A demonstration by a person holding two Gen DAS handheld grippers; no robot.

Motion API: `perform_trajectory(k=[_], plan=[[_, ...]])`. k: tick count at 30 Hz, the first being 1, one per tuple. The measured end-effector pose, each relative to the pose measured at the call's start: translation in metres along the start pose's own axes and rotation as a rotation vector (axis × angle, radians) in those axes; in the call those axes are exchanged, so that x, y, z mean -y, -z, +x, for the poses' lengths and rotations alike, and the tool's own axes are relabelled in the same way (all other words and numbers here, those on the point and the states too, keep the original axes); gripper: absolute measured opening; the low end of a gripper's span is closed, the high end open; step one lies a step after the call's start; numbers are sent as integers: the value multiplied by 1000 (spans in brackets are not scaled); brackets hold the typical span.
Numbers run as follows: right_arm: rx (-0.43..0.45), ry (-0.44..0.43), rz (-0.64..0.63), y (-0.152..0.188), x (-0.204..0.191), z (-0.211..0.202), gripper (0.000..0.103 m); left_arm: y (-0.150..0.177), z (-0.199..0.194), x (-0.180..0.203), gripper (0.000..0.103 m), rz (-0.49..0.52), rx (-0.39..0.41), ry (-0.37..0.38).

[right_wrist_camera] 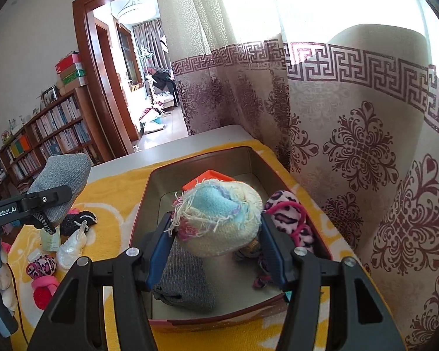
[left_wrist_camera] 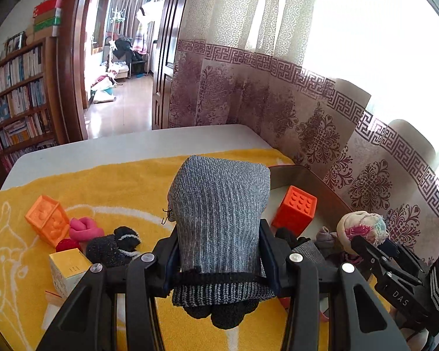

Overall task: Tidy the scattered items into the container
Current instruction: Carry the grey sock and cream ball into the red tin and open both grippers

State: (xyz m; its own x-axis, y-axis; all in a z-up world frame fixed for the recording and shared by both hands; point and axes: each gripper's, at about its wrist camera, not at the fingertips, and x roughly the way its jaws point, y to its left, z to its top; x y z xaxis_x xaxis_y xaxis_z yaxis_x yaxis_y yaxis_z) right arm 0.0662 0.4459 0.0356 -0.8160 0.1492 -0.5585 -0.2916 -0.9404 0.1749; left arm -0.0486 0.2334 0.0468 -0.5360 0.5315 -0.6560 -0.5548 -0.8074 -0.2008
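Two soft things are held up at once. The grey sock (left_wrist_camera: 219, 216) is squeezed tight in the left gripper (left_wrist_camera: 219, 259), just left of the tin box (right_wrist_camera: 257, 158). The cream sock ball (right_wrist_camera: 219, 222) is pinched in the right gripper (right_wrist_camera: 216, 248), right over the box. It should be lowered inside before it is let go, beside the orange block (left_wrist_camera: 295, 210). Farther left, more toys are scattered on the yellow towel (left_wrist_camera: 117, 181). Far behind, patterned curtains (right_wrist_camera: 351, 146), a bookshelf (left_wrist_camera: 14, 99) and a doorway (right_wrist_camera: 131, 67) are seen.
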Motion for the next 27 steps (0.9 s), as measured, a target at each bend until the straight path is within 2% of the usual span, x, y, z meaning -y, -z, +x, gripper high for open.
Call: perform_trajectory(k=[6, 13, 16, 18, 19, 20, 27], plan=[[12, 12, 1, 3, 2, 2, 63, -21, 35, 36, 48, 25, -23, 56], [13, 4, 13, 5, 4, 3, 64, -40, 77, 56, 49, 38, -41, 74], [16, 3, 29, 6, 8, 3, 66, -44, 95, 55, 53, 3, -66, 79], [20, 9, 38, 5, 10, 3, 67, -43, 104, 52, 59, -19, -85, 87], [21, 10, 43, 5, 10, 2, 67, -42, 105, 51, 68, -28, -87, 95], [22, 10, 47, 5, 11, 3, 67, -40, 104, 50, 70, -34, -78, 99], [24, 16, 47, 6, 10, 2, 67, -33, 94, 40, 70, -49, -73, 90]])
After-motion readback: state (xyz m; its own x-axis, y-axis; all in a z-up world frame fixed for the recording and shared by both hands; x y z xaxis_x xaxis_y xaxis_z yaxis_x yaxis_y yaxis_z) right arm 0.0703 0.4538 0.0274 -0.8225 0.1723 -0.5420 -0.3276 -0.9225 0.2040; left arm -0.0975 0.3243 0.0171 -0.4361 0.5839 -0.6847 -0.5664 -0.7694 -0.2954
